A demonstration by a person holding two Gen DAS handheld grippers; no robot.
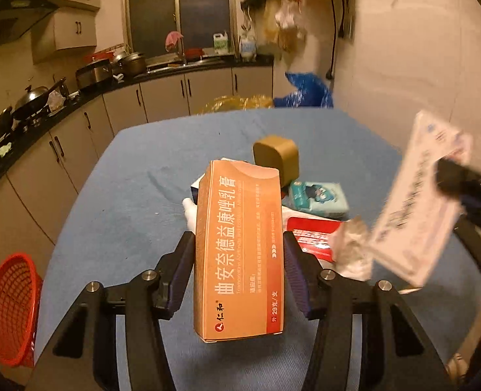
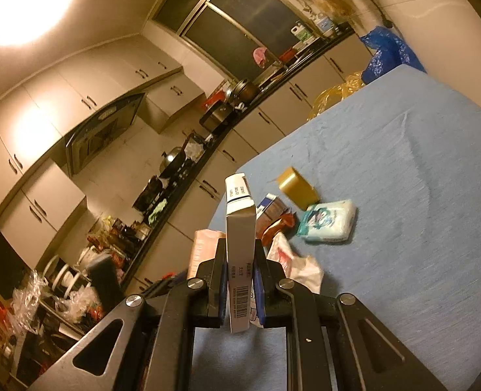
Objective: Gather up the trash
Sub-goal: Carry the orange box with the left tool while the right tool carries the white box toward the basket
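The left hand-held gripper (image 1: 240,260) is clamped on an orange box (image 1: 238,247), its pads pressed against the two long sides so that the printed face looks up at the camera; the box hangs clear of the blue worktop (image 1: 126,202), which I take to mean it has been lifted for carrying off; the jaws stand half apart only because the box is that wide. The right hand-held gripper (image 2: 240,270) is nearly closed on a thin white box (image 2: 239,244), held by its broad faces with the narrow edge upward; in the left camera's view that same box shows blurred off to the right of the left gripper.

Beyond the fingers of both grippers the rest of the litter lies in a loose heap on the worktop: a tan roll of tape (image 1: 276,158), a pale blue tissue pack (image 1: 318,197), a red packet (image 1: 312,236) and a crumpled plastic bag (image 2: 292,260); these are untouched. Down to the left of the left gripper, off the worktop's edge, stands a red basket (image 1: 10,309); it seems the likely place for the rubbish, though nothing is in it that I can see; both boxes look ready to go there.
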